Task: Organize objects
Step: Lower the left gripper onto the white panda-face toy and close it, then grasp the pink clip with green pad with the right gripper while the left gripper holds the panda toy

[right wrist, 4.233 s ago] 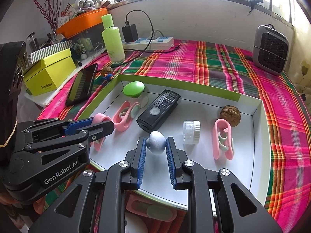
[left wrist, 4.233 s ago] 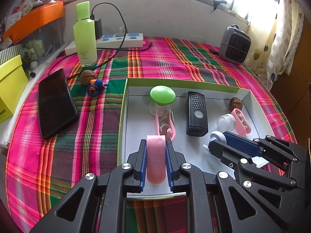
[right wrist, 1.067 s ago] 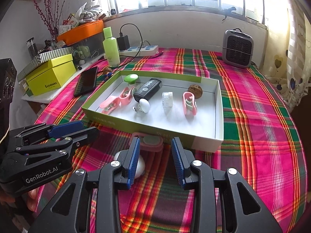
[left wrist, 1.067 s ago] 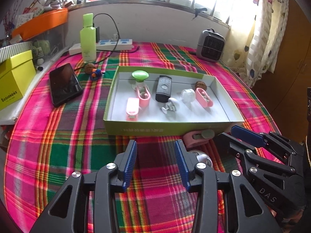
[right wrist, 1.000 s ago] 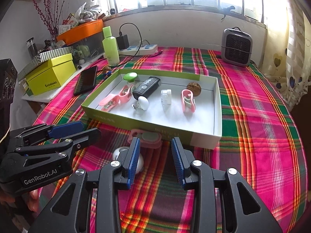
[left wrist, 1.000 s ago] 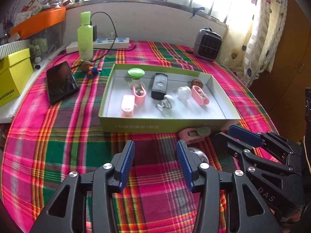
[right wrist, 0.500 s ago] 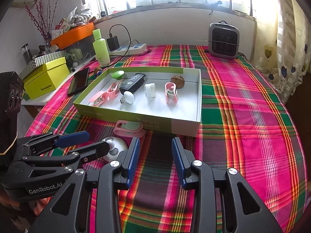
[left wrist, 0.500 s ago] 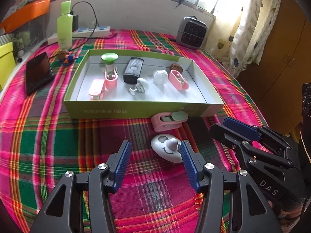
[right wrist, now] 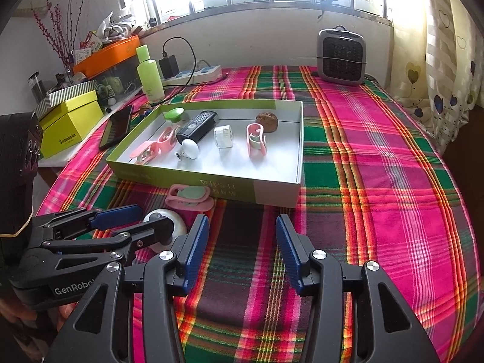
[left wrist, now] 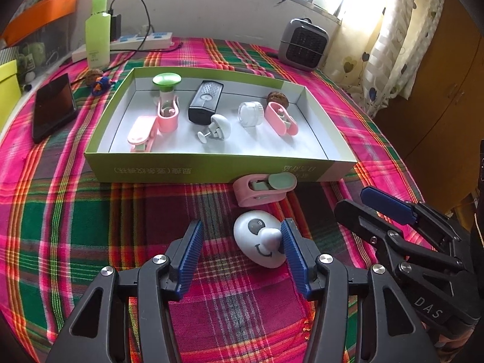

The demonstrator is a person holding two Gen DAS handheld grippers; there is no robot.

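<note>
A white egg-shaped toy with a smiley face lies on the plaid cloth in front of the green box. It sits between the fingers of my left gripper, close to the right-hand pad, and the jaws stand open around it. A pink clip lies beside the box's front wall. My right gripper hovers over bare cloth to the right, its jaws opening with nothing between them. In the right wrist view the left gripper partly hides the toy, with the pink clip behind it.
Inside the box lie pink clips, a black remote, a white knob, a clear jar and a walnut. A phone, a green bottle and a power strip are on the far left. A grey heater stands at the back right.
Both grippers have let go of a pink clip and a white knob in the box and drawn back. The left has come around the smiley toy. The right's jaws have widened.
</note>
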